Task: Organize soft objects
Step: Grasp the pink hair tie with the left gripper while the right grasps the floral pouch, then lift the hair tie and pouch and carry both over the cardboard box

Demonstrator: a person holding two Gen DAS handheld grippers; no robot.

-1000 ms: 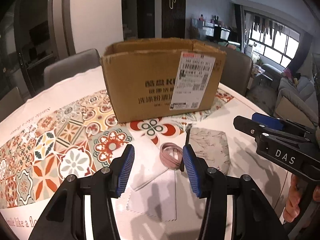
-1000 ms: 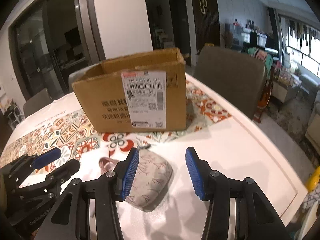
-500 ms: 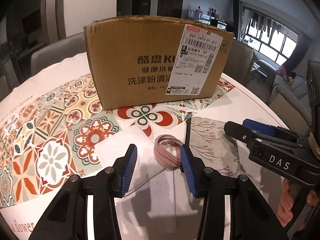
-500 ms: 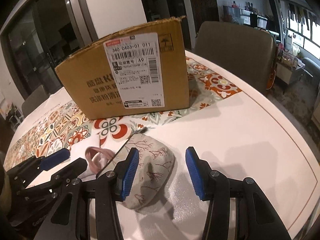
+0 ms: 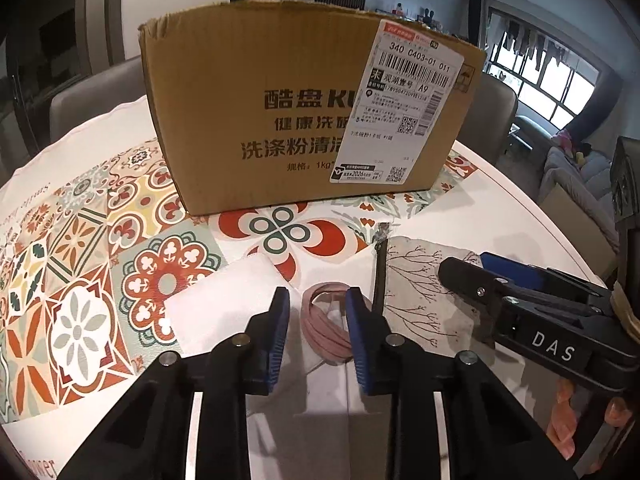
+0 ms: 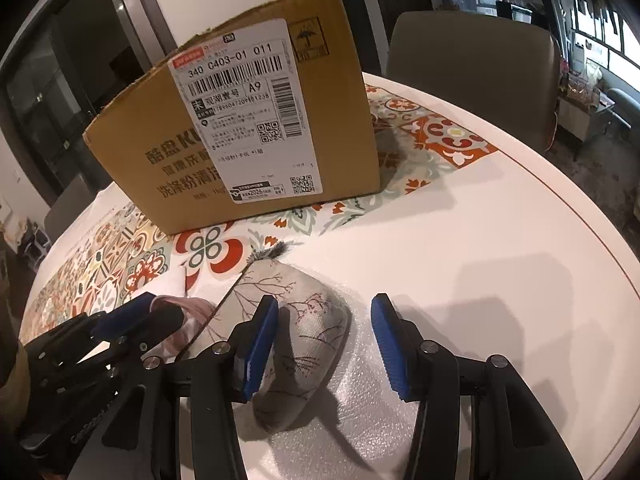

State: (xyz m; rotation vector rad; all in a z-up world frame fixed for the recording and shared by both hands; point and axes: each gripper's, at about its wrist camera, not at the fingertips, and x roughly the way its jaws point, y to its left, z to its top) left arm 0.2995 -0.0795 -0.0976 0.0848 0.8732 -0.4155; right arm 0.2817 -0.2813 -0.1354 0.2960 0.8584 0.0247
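A pink elastic band [image 5: 325, 330] lies looped on a white cloth [image 5: 224, 304]. My left gripper [image 5: 318, 334] straddles the band and its jaws are closing. The right pad is at the band's edge, while a gap shows at the left pad. A grey pouch with a branch print [image 6: 310, 336] lies to the right of the band. My right gripper [image 6: 324, 346] stands open over the pouch; its left pad is close against the fabric and its right pad is well clear. Each gripper shows in the other's view: the right gripper [image 5: 500, 280] and the left gripper [image 6: 132, 316].
An open-topped cardboard box [image 5: 280, 120] with a shipping label stands just behind the objects on a round white table [image 6: 500, 220] with a patterned tile mat [image 5: 80, 264]. Grey chairs [image 6: 472, 64] ring the table. A hand [image 5: 564, 424] holds the right gripper.
Both grippers have come down and forward toward the table. The left jaws have narrowed around the pink band. The right jaws keep the same width, now lower over the pouch.
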